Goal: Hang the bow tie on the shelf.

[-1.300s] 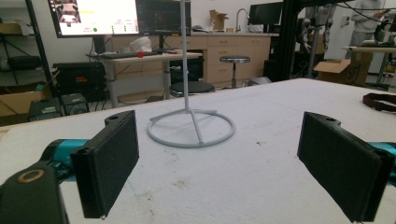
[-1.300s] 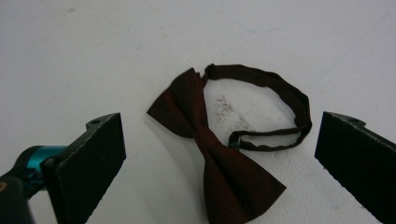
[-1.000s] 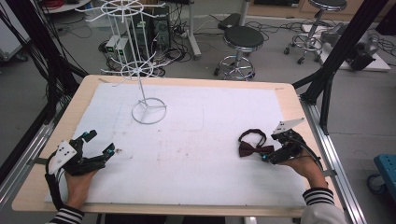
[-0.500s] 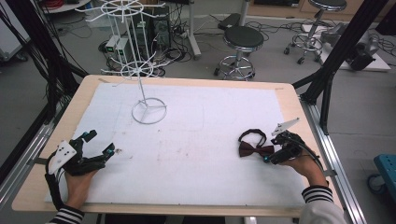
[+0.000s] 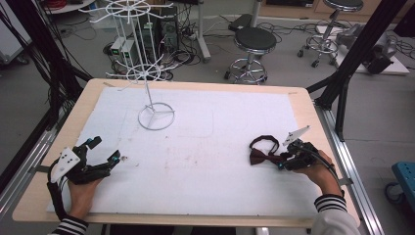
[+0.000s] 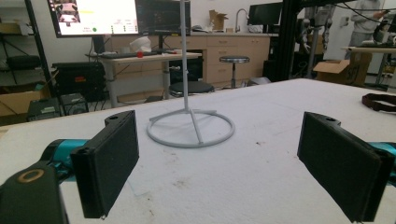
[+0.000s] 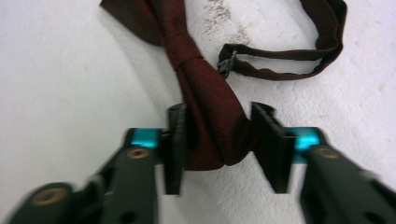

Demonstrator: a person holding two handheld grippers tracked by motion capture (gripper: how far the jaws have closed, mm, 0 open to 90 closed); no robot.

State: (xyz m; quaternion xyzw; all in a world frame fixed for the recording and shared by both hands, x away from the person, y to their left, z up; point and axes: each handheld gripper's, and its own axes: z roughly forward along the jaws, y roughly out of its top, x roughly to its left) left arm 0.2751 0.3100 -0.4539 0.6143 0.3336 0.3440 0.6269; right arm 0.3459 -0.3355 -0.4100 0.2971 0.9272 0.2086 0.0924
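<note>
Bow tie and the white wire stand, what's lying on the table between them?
Nothing: in the high view, only bare white table cover runs from the bow tie to the wire stand, apart from faint stains.

No word, number or brand can be read anywhere. The wide wall-mounted monitor screen, seen in the left gripper view behind the thin white wire stand, shows small lines of writing and coloured marks, all too small to make out. The brown cardboard box far to the right of that stand carries a dark printed mark, too blurred to read.
</note>
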